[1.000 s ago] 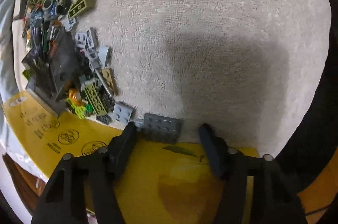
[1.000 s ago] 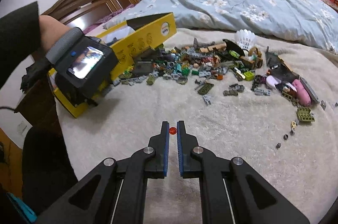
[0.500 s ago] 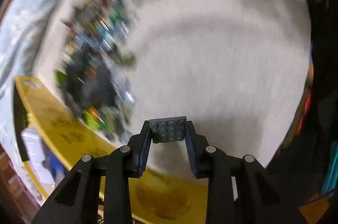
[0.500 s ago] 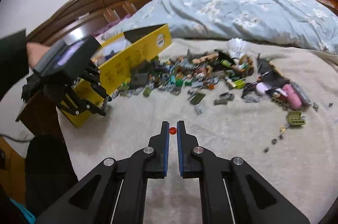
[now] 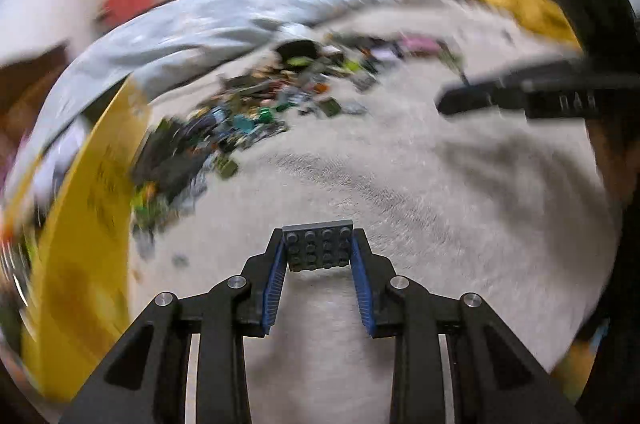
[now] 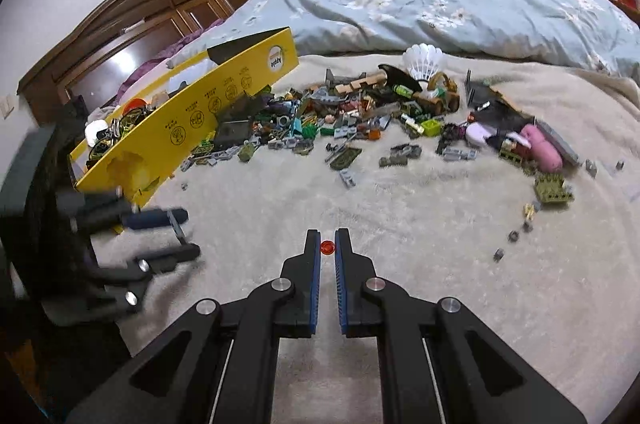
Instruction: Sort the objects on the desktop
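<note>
Comparing with a second back, I see my left gripper [image 5: 318, 250] has closed its jaws on the grey plate [image 5: 318, 251], which had lain loose on the blanket [image 6: 400, 264] at the foot of the yellow box [image 6: 188, 132]; the blue pads now pinch it by its two sides and it is lifted clear of the cloth, with the view swung round from looking down at the blanket to looking across the bed. I take that to mean the pick is done and the carry is under way, presumably toward a sorting spot, though I cannot tell which one. My right gripper [image 6: 328, 248] is as it was, fingers nearly together on a small red stud [image 6: 327, 247] held at the tips, above bare blanket. The left view is badly smeared: the pile [image 6: 340, 120] reads only as coloured streaks, and the box only as a yellow band. From the right camera the left gripper is a blur at the frame's left edge. What lies in the box is mostly hidden behind its wall.
</note>
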The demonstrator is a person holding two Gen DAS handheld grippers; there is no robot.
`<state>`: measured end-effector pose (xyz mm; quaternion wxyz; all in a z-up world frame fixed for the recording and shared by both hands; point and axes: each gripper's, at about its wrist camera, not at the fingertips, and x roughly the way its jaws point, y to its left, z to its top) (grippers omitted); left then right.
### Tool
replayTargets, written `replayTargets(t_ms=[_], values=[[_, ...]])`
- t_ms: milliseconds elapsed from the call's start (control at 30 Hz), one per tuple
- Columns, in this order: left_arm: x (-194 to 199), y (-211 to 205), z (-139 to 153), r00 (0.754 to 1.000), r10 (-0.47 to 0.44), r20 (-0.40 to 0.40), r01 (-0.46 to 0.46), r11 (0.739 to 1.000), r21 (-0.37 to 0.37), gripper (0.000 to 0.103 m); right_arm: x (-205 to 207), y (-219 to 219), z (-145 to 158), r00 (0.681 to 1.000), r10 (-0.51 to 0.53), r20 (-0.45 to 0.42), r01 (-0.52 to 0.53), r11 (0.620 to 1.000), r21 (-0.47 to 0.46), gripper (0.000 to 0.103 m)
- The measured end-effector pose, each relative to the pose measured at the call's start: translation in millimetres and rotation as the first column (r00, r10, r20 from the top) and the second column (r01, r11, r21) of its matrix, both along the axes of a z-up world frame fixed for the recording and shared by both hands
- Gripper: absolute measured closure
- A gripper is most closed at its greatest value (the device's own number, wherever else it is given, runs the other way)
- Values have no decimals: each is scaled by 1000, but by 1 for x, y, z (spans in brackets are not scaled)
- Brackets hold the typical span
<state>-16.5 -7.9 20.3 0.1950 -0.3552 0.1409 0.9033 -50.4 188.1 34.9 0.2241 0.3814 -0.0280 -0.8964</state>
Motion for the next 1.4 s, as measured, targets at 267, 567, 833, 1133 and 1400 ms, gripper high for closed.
replayTargets(t_ms=[267, 567, 833, 1133, 1400], values=[[4, -8, -31, 992, 128, 11, -127, 974, 186, 71, 7, -20, -30, 999, -45, 11, 45, 999, -27, 97], [-5, 1, -31, 990, 130, 51, -135, 984, 118, 69, 24, -27, -43, 994, -104, 44, 108, 991, -82, 48], [-5, 4, -30, 976, 215, 27, -217, 967, 134, 71, 25, -33, -39, 988, -151, 24, 151, 988, -32, 53], [-10, -9, -27, 972, 223, 79, -235, 948, 215, 72, 18, -45, -38, 984, -176, 0, 174, 977, 119, 73], [-12, -11, -26, 961, 267, 64, -275, 938, 210, 72, 2, -35, -37, 971, -236, 34, 236, 972, -3, 98]])
